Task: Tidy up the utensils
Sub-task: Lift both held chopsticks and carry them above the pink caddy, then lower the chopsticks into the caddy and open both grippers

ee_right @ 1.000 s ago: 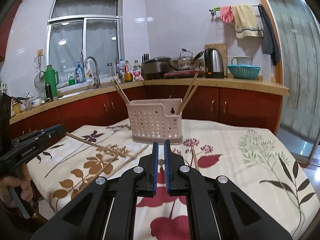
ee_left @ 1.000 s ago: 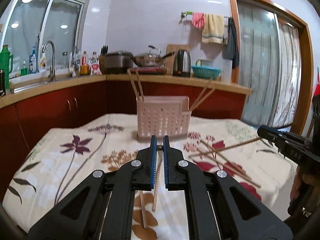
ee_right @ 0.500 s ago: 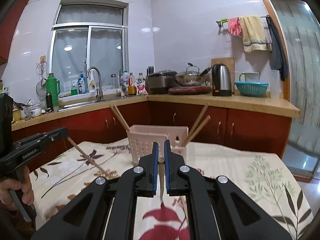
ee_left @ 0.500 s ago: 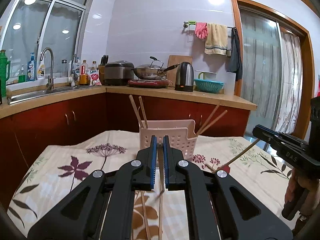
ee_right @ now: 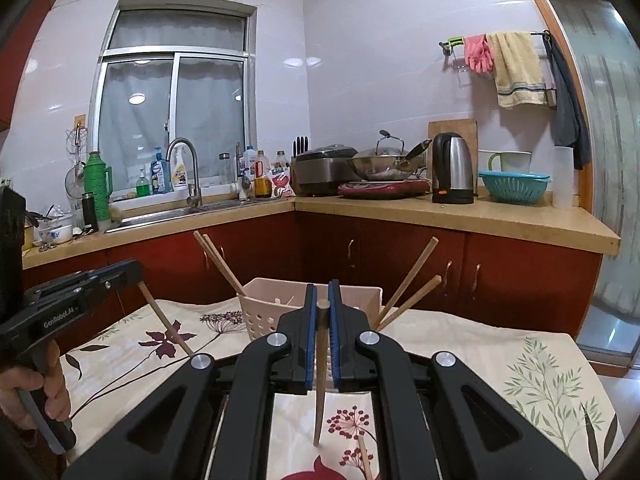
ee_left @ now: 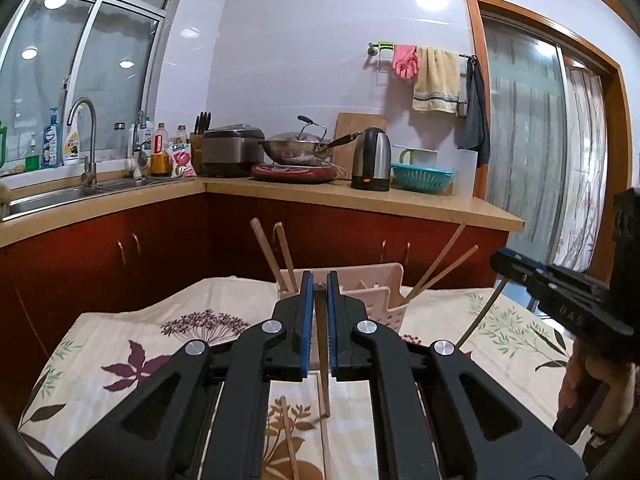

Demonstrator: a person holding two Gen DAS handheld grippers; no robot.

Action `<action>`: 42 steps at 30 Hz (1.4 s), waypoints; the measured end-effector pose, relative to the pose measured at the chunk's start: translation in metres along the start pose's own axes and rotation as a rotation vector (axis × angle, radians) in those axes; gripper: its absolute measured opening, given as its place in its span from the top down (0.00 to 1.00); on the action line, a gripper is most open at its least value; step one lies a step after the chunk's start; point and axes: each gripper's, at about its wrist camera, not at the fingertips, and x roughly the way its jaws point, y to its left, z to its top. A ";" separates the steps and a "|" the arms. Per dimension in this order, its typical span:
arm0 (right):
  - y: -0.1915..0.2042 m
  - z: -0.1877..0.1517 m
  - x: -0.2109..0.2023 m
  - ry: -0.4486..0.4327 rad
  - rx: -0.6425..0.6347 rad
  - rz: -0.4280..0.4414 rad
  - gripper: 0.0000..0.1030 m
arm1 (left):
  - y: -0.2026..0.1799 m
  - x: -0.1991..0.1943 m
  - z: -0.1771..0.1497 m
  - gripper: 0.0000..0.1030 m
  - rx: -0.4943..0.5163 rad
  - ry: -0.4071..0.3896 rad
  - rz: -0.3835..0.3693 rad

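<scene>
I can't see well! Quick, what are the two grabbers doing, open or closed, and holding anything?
Left gripper: closed on a wooden chopstick.
Right gripper: closed on another wooden chopstick.

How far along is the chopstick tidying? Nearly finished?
Partly. Four chopsticks already stand in the pink utensil basket. In hand: the left hand-held gripper and the right hand-held gripper each pinch one chopstick. Left: those two, plus loose chopsticks on the floral tablecloth.
</scene>
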 end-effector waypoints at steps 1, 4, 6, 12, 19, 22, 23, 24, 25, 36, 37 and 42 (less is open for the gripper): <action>0.000 0.002 0.001 -0.001 0.003 0.007 0.94 | -0.001 0.001 0.003 0.93 0.006 -0.009 -0.003; 0.000 0.010 0.002 -0.012 0.013 0.023 0.94 | -0.005 0.001 0.017 0.93 0.030 -0.038 -0.021; -0.003 0.019 0.002 -0.026 0.021 0.034 0.94 | -0.007 0.001 0.028 0.94 0.040 -0.056 -0.038; -0.010 0.055 0.005 -0.095 0.030 0.068 0.94 | -0.010 0.002 0.067 0.94 0.041 -0.117 -0.087; -0.021 0.100 0.020 -0.208 0.011 0.069 0.94 | -0.011 0.017 0.112 0.94 0.059 -0.213 -0.072; -0.024 0.111 0.029 -0.243 0.001 0.061 0.94 | -0.012 0.027 0.127 0.94 0.066 -0.258 -0.049; -0.026 0.115 0.034 -0.252 0.000 0.060 0.94 | -0.012 0.029 0.130 0.94 0.066 -0.268 -0.044; -0.027 0.118 0.038 -0.259 -0.003 0.057 0.94 | -0.011 0.033 0.134 0.94 0.065 -0.282 -0.037; -0.028 0.119 0.041 -0.264 -0.006 0.053 0.94 | -0.011 0.037 0.137 0.94 0.065 -0.298 -0.025; -0.039 0.088 0.099 -0.183 0.015 0.047 0.94 | -0.007 0.108 0.108 0.94 0.030 -0.224 0.016; -0.039 0.083 0.102 -0.170 0.014 0.046 0.94 | -0.006 0.113 0.102 0.94 0.028 -0.205 0.018; -0.035 0.059 0.116 -0.106 0.006 0.042 0.94 | 0.000 0.136 0.071 0.93 0.020 -0.104 0.031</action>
